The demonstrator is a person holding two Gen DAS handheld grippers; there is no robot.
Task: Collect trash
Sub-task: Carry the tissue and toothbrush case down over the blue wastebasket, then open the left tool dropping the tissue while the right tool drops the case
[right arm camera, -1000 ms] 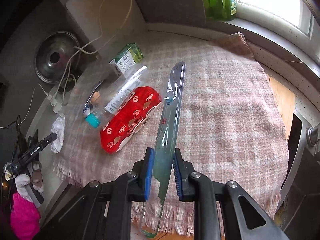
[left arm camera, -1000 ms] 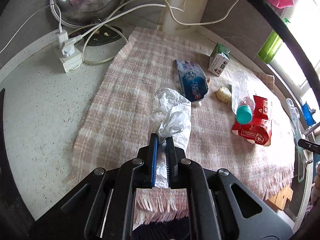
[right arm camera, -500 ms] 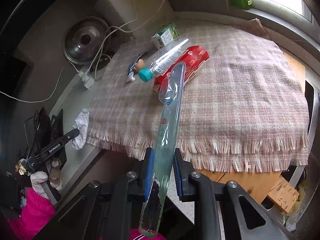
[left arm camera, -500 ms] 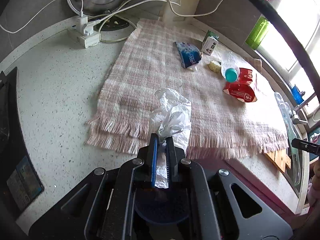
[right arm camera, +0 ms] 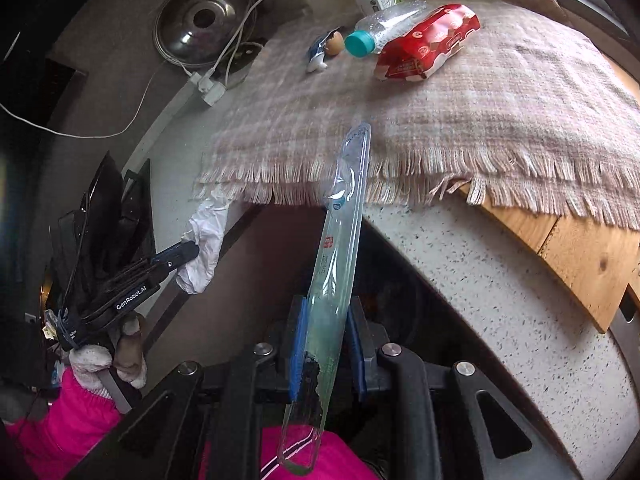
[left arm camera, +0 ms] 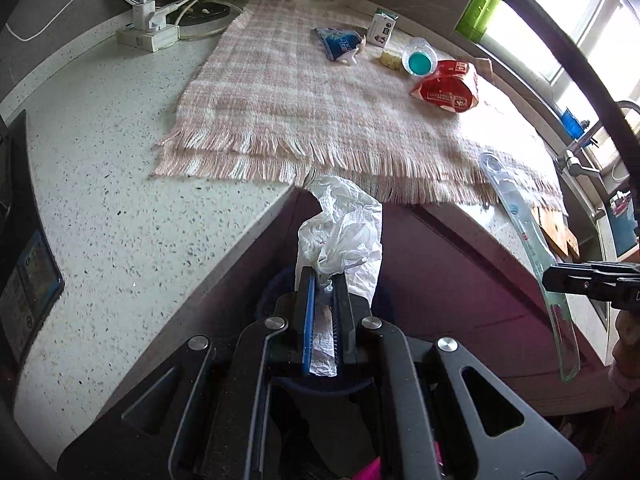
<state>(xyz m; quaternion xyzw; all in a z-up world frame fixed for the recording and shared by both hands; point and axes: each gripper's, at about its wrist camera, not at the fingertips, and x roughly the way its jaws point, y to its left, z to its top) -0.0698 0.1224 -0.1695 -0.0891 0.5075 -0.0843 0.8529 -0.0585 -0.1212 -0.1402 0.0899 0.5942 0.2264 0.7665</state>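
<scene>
My left gripper [left arm camera: 323,276] is shut on a crumpled white plastic wrapper [left arm camera: 342,228], held out past the counter's front edge above a dark bin [left arm camera: 280,280] that is mostly hidden. My right gripper [right arm camera: 326,312] is shut on a long clear toothbrush blister pack [right arm camera: 340,236], also off the counter edge; the pack [left arm camera: 520,220] shows at the right of the left wrist view. On the pink plaid cloth [left arm camera: 320,92] lie a red snack bag [left arm camera: 446,86], a clear bottle with a teal cap [left arm camera: 418,58], a blue toothpaste pack [left arm camera: 340,42], a small carton [left arm camera: 382,26] and a scrap of food [left arm camera: 390,58].
The speckled white counter [left arm camera: 120,208] curves around a dark red cabinet front [left arm camera: 440,264]. A power strip with white cables [left arm camera: 148,28] and a steel lid [right arm camera: 204,20] sit at the back. A wooden board [right arm camera: 580,240] lies under the cloth's right end. A gloved hand and pink sleeve [right arm camera: 80,392] hold the left gripper.
Both grippers have pulled back from over the cloth to beyond the counter's front edge and sunk a little, each still holding its piece of trash. The cabinet front and bin have come into view.
</scene>
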